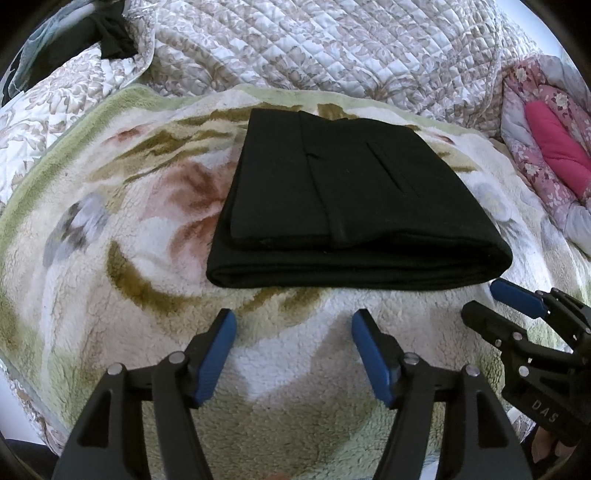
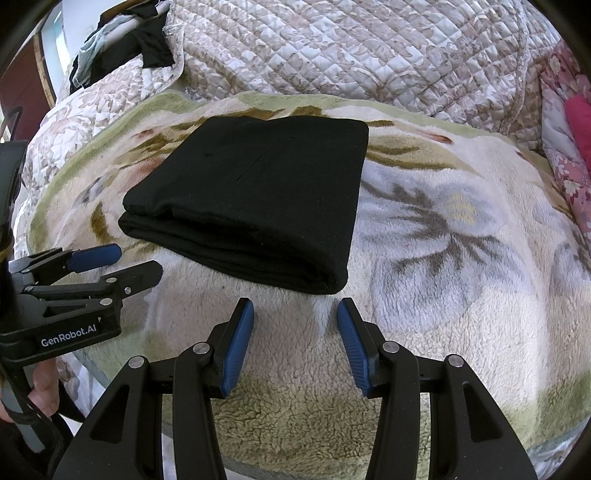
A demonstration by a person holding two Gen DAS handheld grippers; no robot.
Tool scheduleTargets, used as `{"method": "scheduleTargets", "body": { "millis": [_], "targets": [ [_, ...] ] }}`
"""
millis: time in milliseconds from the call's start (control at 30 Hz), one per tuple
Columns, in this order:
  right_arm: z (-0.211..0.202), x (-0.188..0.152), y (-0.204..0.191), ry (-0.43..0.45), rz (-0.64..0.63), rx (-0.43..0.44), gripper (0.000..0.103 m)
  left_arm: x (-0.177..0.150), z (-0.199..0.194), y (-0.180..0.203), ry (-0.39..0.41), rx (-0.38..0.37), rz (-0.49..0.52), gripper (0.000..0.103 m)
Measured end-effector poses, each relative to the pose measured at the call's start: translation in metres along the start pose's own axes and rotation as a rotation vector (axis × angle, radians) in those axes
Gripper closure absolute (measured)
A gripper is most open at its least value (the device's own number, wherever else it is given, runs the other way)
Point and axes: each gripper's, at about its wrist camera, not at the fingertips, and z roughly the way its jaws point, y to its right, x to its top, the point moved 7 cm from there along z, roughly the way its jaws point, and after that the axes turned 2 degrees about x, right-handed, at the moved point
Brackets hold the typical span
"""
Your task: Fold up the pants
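Note:
The black pants [image 1: 347, 206] lie folded into a thick rectangle on a fluffy floral blanket [image 1: 140, 236]; the right wrist view shows the same pants [image 2: 255, 206] up and to the left. My left gripper [image 1: 293, 325] hovers just in front of the fold's near edge, open, nothing between its blue pads. My right gripper [image 2: 295, 314] is open as well, a short way before the stack's near right corner, holding nothing. Each gripper shows in the other's view: the right gripper [image 1: 480, 299] at the lower right, the left gripper [image 2: 138, 264] at the left edge.
A quilted beige bedspread [image 1: 332, 48] covers the bed behind the blanket. Dark clothes [image 1: 92, 33] are heaped at the far left, and a pink floral bundle [image 1: 546, 155] lies at the right. A hand [image 2: 44, 387] grips the left tool's handle.

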Motion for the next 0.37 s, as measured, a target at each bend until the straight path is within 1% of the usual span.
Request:
{"method": "scheduleTargets", "body": {
  "millis": [367],
  "targets": [
    [-0.0004,-0.0053,-0.0027,0.007,-0.040,-0.003,0.052,0.0006,0.0004,0.0010,0.007,-0.005,-0.009,0.032]
  ]
}}
